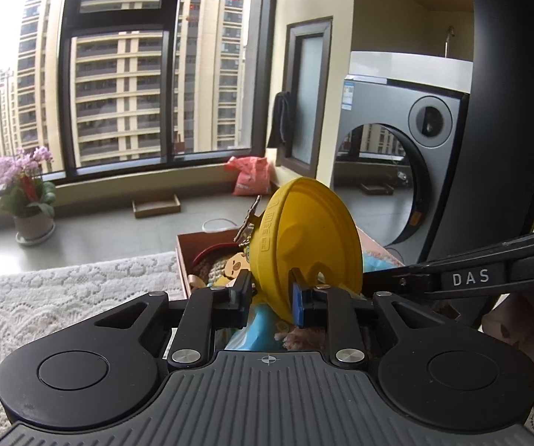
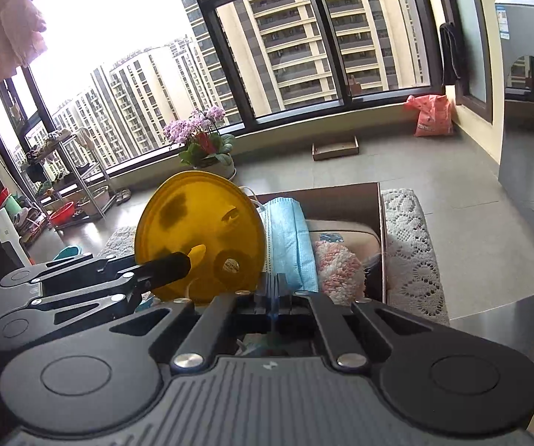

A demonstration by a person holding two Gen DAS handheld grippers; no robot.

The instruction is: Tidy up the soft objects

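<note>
My left gripper (image 1: 269, 299) is shut on a round yellow lid (image 1: 306, 243), holding it on edge above a brown cardboard box (image 1: 183, 256) of soft items. The lid also shows in the right wrist view (image 2: 200, 238), with the left gripper's fingers (image 2: 166, 264) clamped on it. My right gripper (image 2: 274, 295) is shut on a stack of blue face masks (image 2: 291, 243), held upright over the box (image 2: 378, 200). A pink-and-white fluffy item (image 2: 337, 265) and a beige cushion (image 2: 341, 228) lie in the box. The right gripper (image 1: 415, 278) reaches in from the right.
The box stands on a white lace cloth (image 1: 62, 297), also seen at right (image 2: 411, 260). Behind are a potted orchid (image 2: 203, 141), a washing machine (image 1: 408, 148), a pink bag (image 1: 252, 176), a flat tray on the floor (image 2: 335, 148) and a shoe rack (image 2: 66, 174).
</note>
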